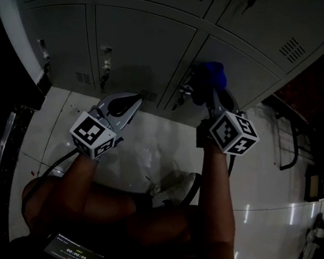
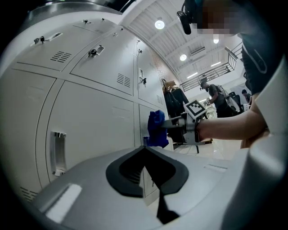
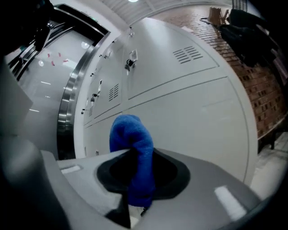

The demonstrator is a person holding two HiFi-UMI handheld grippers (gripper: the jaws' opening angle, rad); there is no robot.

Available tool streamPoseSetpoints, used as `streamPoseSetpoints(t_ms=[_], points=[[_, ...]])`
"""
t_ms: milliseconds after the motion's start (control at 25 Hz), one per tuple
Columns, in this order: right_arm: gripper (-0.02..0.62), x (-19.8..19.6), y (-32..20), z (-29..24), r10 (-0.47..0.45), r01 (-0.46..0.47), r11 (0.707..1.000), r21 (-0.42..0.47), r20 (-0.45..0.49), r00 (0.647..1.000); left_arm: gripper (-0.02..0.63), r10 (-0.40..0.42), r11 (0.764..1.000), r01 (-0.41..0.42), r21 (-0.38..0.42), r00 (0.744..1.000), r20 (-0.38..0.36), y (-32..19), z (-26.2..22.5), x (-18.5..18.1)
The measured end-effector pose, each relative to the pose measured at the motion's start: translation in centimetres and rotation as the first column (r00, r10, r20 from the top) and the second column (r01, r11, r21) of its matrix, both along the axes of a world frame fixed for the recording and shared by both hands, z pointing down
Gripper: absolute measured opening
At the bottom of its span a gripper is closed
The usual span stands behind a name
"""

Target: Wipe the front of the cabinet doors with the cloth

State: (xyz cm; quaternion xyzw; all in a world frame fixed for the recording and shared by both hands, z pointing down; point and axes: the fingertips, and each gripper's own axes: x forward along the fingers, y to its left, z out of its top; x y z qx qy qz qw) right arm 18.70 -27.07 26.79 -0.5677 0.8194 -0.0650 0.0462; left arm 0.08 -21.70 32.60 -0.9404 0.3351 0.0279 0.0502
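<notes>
Right gripper [image 3: 135,179] holding the blue cloth [image 3: 130,134] at a cabinet door [image 1: 241,71].
Its 2 jaws are pinching the cloth; the left gripper [image 2: 145,150], jaws pressed together and empty, is pointing toward a neighbouring door [image 1: 141,44].

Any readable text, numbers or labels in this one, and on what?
Screen at the head view's bottom edge: timer-like digits, too small to read.
Left marker cube and right marker cube: black-and-white patterns, no words.
Cabinet doors: no legible label.
</notes>
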Motion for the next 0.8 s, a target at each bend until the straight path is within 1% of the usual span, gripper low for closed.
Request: streamPoseSetpoints(t_ms=[120,280,520,680,800], points=[[0.080,-2.8,-0.6,2.6,-0.049,0.048,0.998,-0.039,-0.038,0.998,0.006,0.001,1.000,-0.001,-0.003,1.000,-0.003,0.0,0.1,0.0],[0.080,-4.2,-1.7,5.1,-0.066,0.061,0.995,-0.076,-0.068,0.995,0.005,0.002,1.000,-0.002,-0.006,1.000,-0.002,0.0,0.2,0.0],[0.080,-2.8,-2.9,7.2,-0.034,0.033,0.992,-0.121,-0.001,0.999,0.005,-0.001,1.000,0.001,-0.006,1.000,0.000,-0.1,0.2,-0.1],[0.080,-1.3,-3.1,7.7,0.007,-0.009,0.992,-0.128,-0.021,1.000,0.005,0.001,1.000,-0.001,-0.005,1.000,0.001,0.0,0.3,0.0],[0.080,-0.7,-3.0,7.9,0.010,-0.012,0.991,-0.132,-0.023,1.000,0.005,0.001,1.000,-0.001,-0.005,1.000,0.004,0.1,0.3,0.0]])
